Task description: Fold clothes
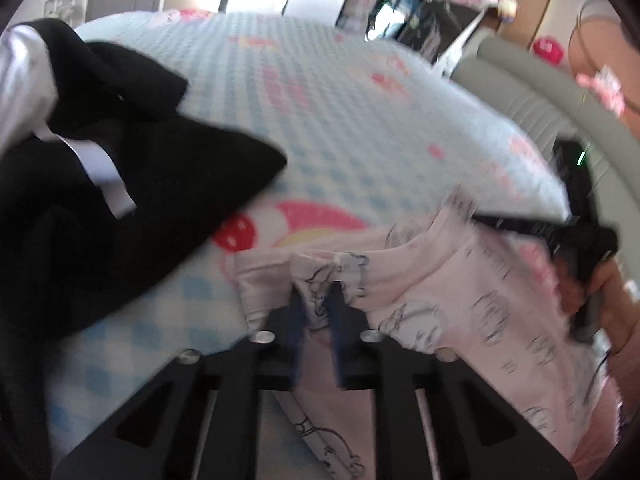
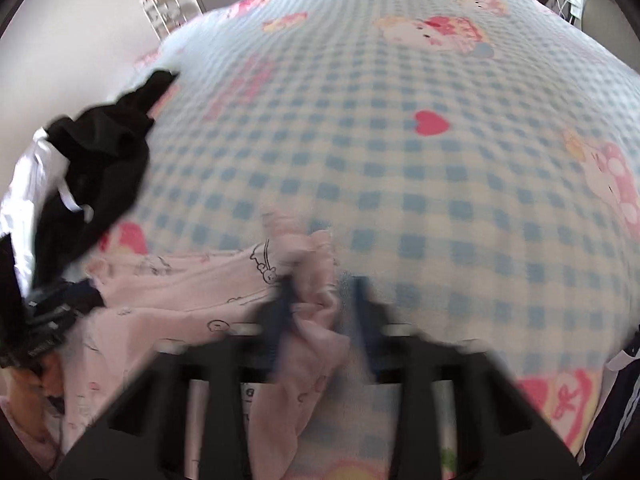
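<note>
A pale pink garment printed with line drawings lies at the near edge of a blue-checked bed cover. My left gripper is shut on a fold of its upper edge. At the right of this view, my right gripper pinches the garment's other raised corner, with a hand behind it. The right wrist view is blurred: bunched cloth of the pink garment sits between the fingers of the right gripper, against the left one. The left gripper shows dark at the far left.
A black garment with white trim lies heaped on the left of the bed, also visible as a black garment in the right wrist view. White cloth lies beside it. A grey padded bed edge curves at the right. The bed cover stretches ahead.
</note>
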